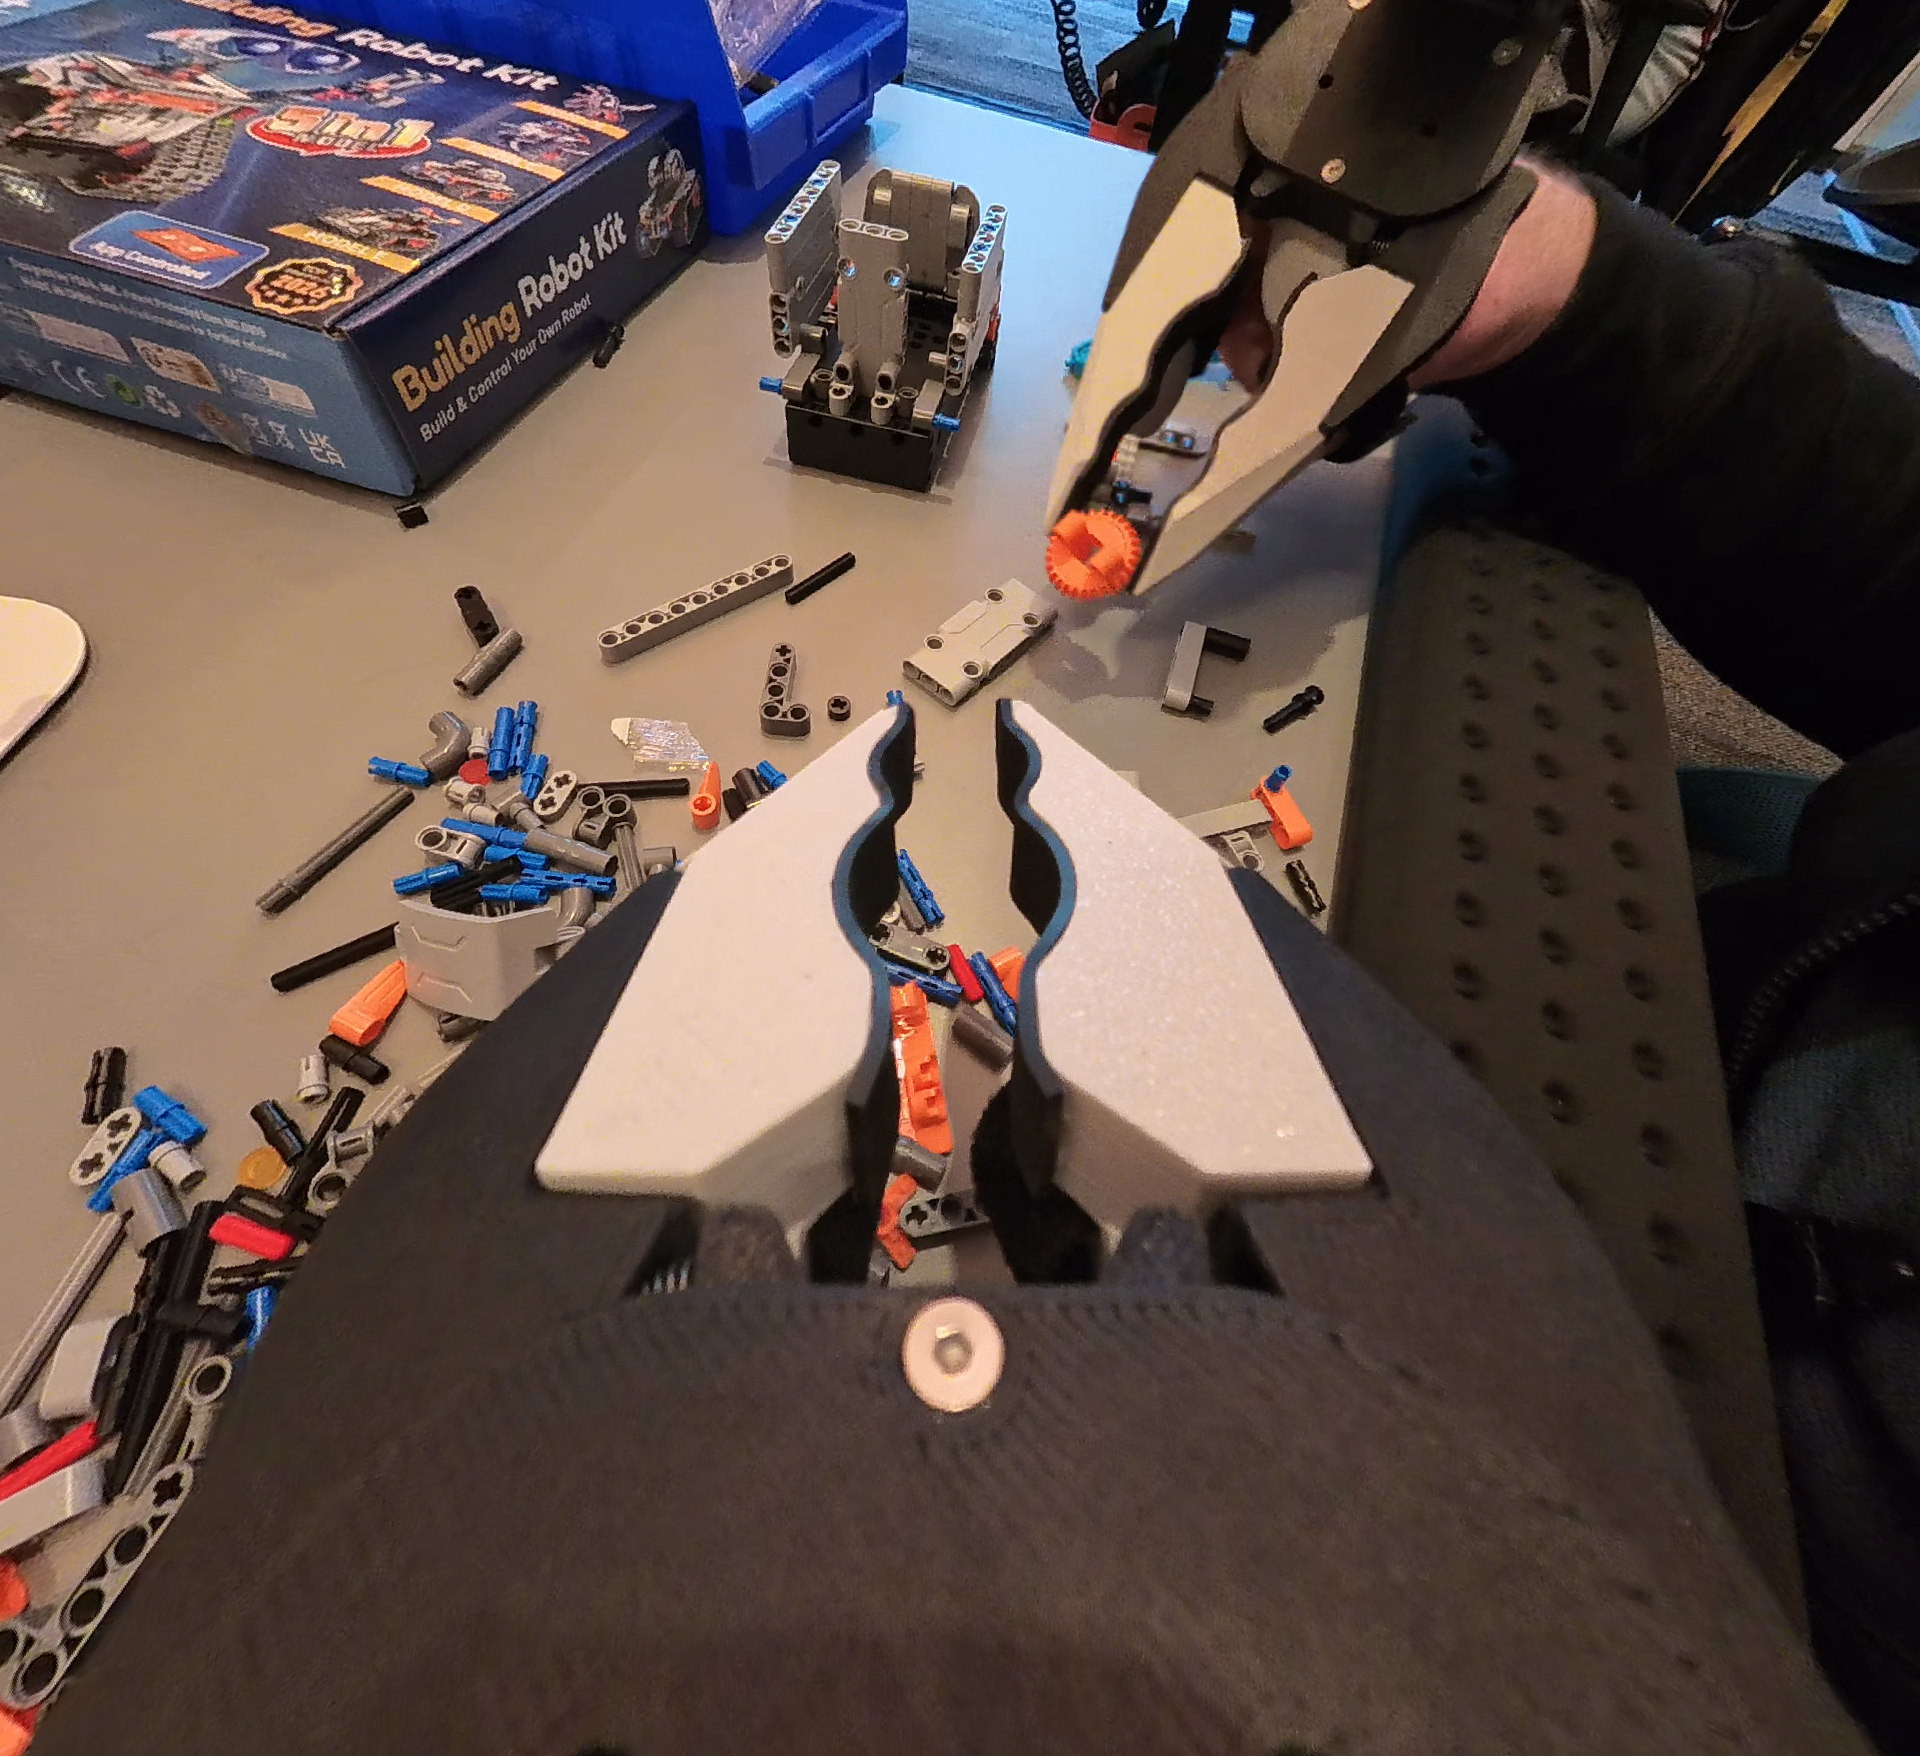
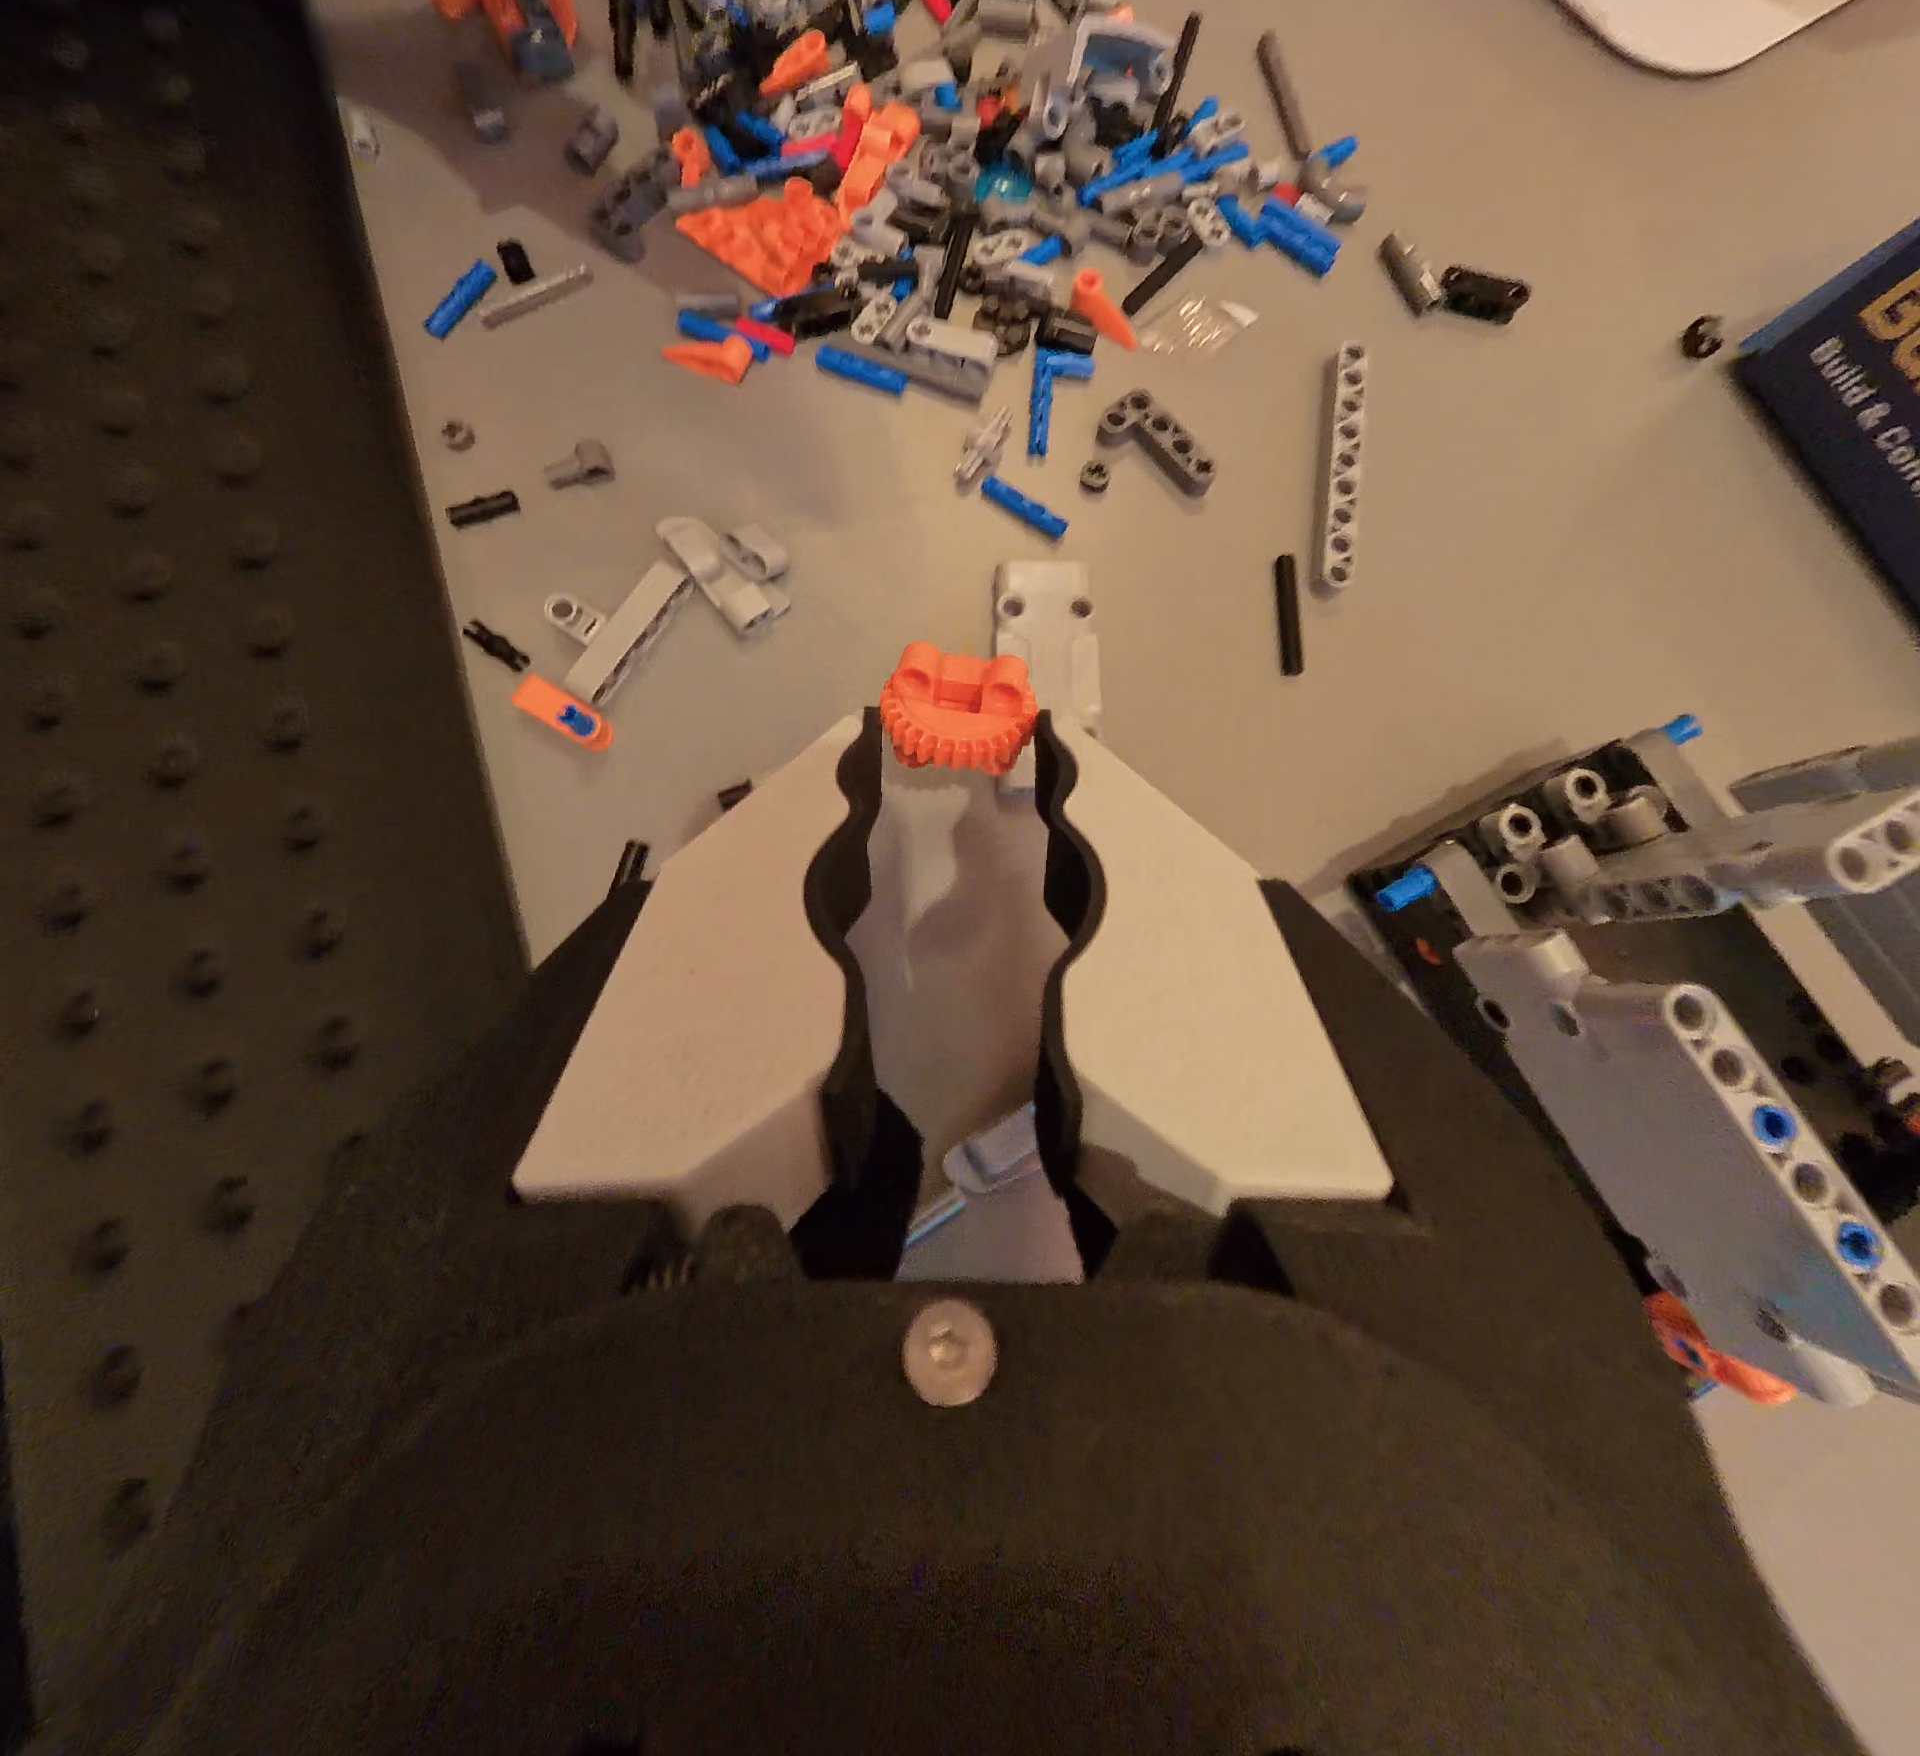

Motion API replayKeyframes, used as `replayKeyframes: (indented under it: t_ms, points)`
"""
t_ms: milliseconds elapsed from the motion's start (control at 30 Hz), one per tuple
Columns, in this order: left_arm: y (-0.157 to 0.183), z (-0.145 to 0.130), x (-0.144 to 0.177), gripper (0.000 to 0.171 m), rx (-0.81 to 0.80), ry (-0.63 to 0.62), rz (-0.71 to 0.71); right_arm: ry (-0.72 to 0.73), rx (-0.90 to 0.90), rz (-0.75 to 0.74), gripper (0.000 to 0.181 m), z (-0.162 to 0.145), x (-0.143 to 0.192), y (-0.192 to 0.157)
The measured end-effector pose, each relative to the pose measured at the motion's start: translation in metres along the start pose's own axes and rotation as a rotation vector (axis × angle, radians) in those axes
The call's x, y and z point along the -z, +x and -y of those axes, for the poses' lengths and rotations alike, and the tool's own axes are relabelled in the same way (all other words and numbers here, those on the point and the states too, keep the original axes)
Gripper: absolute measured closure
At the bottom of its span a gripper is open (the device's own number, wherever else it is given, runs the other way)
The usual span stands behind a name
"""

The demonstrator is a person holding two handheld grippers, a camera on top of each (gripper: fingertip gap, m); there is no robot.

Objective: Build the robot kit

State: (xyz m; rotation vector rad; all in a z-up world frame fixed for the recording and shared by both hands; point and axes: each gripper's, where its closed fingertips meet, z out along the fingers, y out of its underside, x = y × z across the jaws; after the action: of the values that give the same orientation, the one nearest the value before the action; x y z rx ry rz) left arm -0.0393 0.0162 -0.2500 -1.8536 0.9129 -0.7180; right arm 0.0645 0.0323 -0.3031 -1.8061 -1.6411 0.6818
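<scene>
Pinching an orange gear (image 2: 957, 707), the right gripper (image 2: 957, 730) hovers beside the grey model (image 2: 1704, 1062); left gripper (image 1: 953, 719) released above loose parts (image 1: 499, 833).

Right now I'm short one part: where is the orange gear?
The orange gear is pinched at the tips of the right gripper, above the table, just over a light grey panel.

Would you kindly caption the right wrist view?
Right hand-held gripper pinching an orange gear above a grey table.

Right tool (image 2: 956, 740) pinching orange gear (image 2: 956, 707) above grey table (image 2: 1455, 563).
</scene>
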Motion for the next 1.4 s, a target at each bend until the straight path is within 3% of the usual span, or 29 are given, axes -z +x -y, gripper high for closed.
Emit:
replayKeyframes:
  t_ms: [333,533,1133,1400]
  points:
    - [-0.003,-0.004,-0.001,0.158,0.002,-0.024,0.017,-0.249,0.114,0.01,0.154,-0.024,-0.015,-0.014]
    - [-0.004,-0.005,-0.001,0.158,0.001,-0.028,0.02,-0.322,0.173,0.012,0.153,-0.022,-0.02,-0.016]
    - [-0.01,-0.009,0.005,0.157,0.007,-0.043,0.042,-0.277,0.12,0.049,0.145,-0.018,-0.023,-0.016]
    - [-0.009,-0.008,0.006,0.157,-0.006,-0.044,0.047,-0.242,0.117,0.073,0.153,-0.012,-0.022,-0.018]
